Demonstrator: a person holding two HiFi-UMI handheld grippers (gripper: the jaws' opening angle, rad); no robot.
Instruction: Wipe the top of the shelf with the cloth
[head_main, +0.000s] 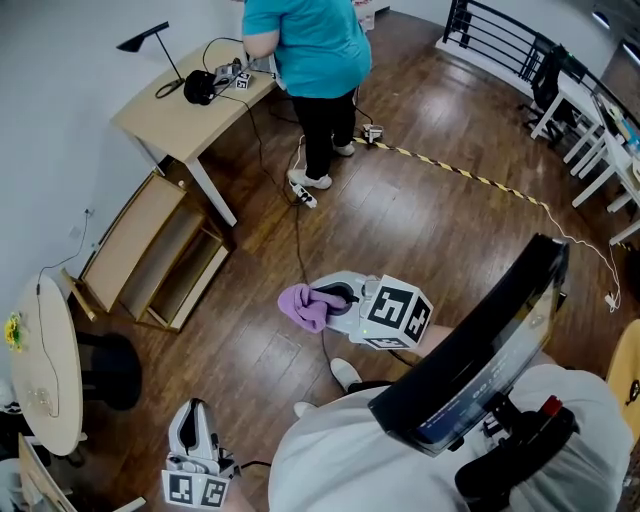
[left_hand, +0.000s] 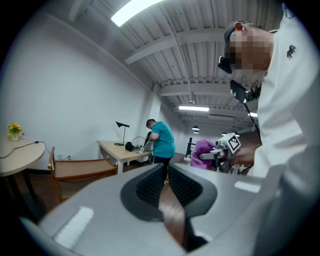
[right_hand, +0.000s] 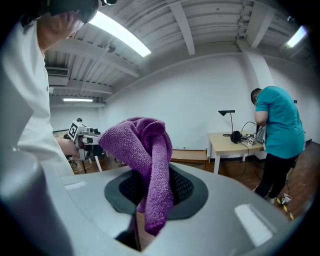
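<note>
right tool (head_main: 338, 296), centre of the frame, is clamped on the purple cloth (head_main: 304, 306); left tool (head_main: 194, 418), lower left, has jaws together, empty; the wooden shelf (head_main: 128, 240) sits mid left, well apart

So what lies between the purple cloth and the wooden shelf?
Head view: only bare floor separates the cloth from the shelf.

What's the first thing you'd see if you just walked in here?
The purple cloth pops out first, pinched in the right claw in the middle of the head view. Next comes the person in the teal shirt at the desk up top, then the low wooden shelf by the left wall.
</note>
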